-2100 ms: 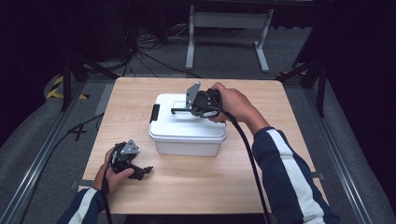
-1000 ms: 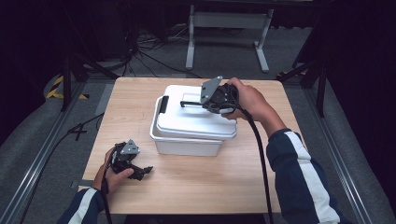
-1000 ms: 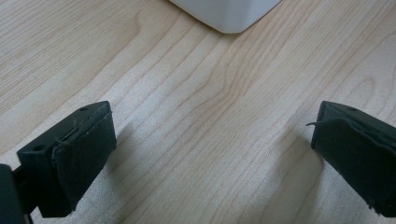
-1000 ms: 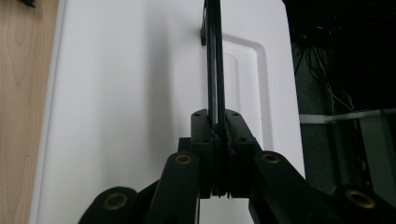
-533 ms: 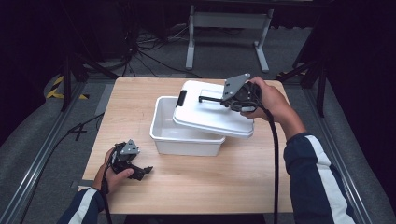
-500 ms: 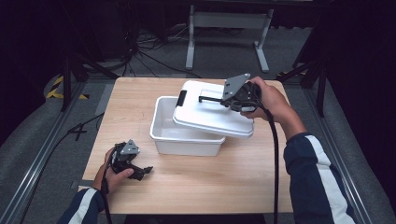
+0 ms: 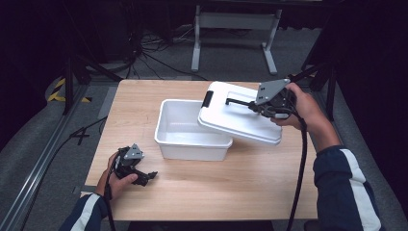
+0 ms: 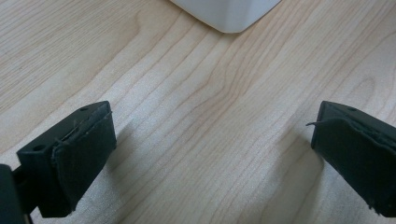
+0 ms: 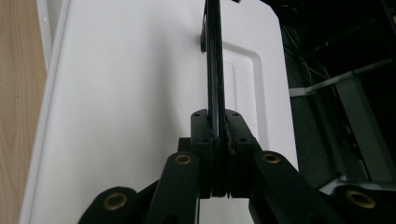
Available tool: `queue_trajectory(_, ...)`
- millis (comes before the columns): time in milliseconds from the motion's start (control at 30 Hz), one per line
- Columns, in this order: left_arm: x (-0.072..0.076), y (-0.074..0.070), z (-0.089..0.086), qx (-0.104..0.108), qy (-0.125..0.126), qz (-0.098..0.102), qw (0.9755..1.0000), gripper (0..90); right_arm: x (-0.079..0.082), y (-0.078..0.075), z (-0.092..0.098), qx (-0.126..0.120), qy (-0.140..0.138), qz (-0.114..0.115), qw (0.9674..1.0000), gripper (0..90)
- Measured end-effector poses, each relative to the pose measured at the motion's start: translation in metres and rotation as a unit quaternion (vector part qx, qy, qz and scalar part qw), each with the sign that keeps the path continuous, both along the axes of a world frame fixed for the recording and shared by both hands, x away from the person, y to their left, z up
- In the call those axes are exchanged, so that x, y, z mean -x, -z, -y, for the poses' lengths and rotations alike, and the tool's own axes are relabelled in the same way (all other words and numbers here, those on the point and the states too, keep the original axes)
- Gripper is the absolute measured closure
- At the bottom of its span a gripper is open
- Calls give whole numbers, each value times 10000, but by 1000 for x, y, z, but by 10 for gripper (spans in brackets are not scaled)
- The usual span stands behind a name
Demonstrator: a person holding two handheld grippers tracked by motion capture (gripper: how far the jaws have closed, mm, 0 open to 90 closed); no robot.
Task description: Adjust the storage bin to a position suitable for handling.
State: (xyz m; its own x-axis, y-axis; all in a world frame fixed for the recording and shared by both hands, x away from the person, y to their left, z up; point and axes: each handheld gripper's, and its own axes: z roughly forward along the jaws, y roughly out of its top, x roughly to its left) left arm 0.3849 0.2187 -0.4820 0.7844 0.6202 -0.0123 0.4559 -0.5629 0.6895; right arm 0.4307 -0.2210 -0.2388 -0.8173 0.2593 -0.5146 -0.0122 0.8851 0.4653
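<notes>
Right gripper [image 7: 255,105] clamped on thin black handle [image 9: 214,60] of white rectangular plastic lid [image 7: 240,118], above open white plastic bin [image 7: 185,130].

Lid [image 7: 240,118]: white, w/ black handle [image 7: 238,102] & black clip [image 7: 207,98]. Bin [image 7: 190,130]: white inside & out. Table [image 7: 250,178]: pale wood, fine grain lines. Left gripper [image 7: 144,176] & right gripper [image 7: 254,107]: black, each w/ grey plate on top; brass-coloured pivots on right one. Cables black. Sleeves [image 7: 344,187]: dark navy w/ white stripes. Floor: grey carpet; yellow/black tape [image 7: 60,89] far left.
</notes>
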Motion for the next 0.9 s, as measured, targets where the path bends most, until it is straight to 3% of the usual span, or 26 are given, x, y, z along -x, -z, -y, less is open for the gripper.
queue_trajectory(333, 0, 0, 0, -1, 1, -1, 10000, 4, 10, 1, 38, -182, 257, 28, 9995, 847)
queue_trajectory(900, 0, 0, 0, -17, 12, -1, 10000, 4, 15, 23, 107, -552, 941, -84, 9940, 847)
